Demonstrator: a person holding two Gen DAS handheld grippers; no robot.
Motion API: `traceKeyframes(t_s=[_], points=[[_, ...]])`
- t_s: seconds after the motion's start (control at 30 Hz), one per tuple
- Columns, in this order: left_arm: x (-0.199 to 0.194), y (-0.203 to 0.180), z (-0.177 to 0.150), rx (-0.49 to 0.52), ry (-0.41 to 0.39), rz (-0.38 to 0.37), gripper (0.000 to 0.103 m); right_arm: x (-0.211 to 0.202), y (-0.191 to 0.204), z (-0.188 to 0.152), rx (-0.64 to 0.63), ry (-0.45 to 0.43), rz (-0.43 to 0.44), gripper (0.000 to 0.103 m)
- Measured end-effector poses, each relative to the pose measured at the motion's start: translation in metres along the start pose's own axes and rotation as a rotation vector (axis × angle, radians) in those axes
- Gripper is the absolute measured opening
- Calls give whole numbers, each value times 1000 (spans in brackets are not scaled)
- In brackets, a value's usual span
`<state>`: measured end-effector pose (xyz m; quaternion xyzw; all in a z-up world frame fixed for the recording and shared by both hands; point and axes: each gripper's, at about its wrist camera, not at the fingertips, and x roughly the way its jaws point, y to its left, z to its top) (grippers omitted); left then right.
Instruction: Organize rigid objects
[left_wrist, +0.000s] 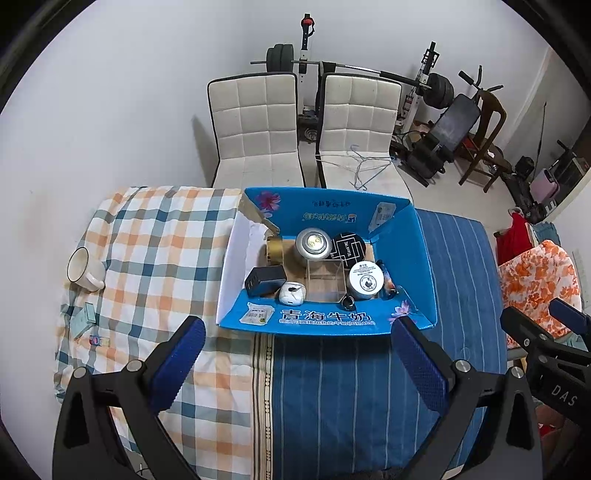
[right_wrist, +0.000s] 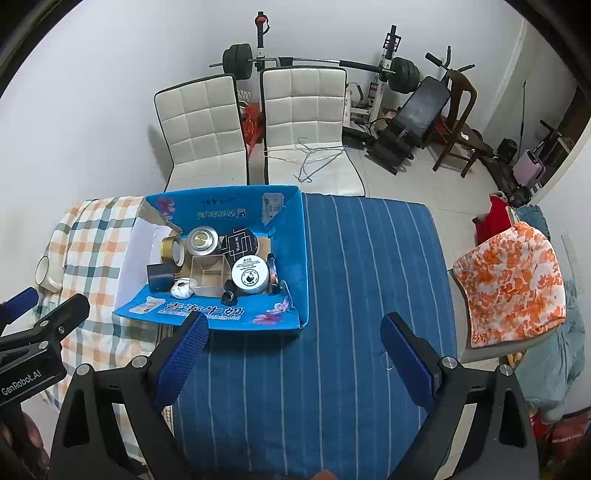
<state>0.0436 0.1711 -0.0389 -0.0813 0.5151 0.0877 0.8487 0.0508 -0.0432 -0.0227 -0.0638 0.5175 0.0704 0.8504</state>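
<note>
A blue cardboard box (left_wrist: 328, 321) (right_wrist: 229, 317) lies open on the cloth-covered table. Inside are a silver tin (left_wrist: 313, 242) (right_wrist: 202, 240), a black patterned jar (left_wrist: 349, 247), a white-lidded jar (left_wrist: 365, 280) (right_wrist: 250, 277), a gold tape roll (left_wrist: 273, 249), a black charger (left_wrist: 266, 280), a white earbud case (left_wrist: 291, 293) and a clear acrylic holder (left_wrist: 325, 282). A white mug (left_wrist: 85, 269) lies on the checked cloth at the left, outside the box. My left gripper (left_wrist: 299, 354) hangs open before the box. My right gripper (right_wrist: 295, 345) is open over the blue striped cloth.
Small cards (left_wrist: 83, 319) lie on the checked cloth near the mug. Two white chairs (left_wrist: 255, 125) stand behind the table, with wire hangers (left_wrist: 365, 162) on one. Gym equipment (left_wrist: 432, 88) lines the back wall. An orange floral cloth (right_wrist: 513, 280) drapes a seat at the right.
</note>
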Motion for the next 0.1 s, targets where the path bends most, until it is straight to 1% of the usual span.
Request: traceKeyframes(t_s=[0.1], points=[[-1, 1, 1, 2, -3, -3, 103, 0, 0, 0, 0, 3, 2, 96]])
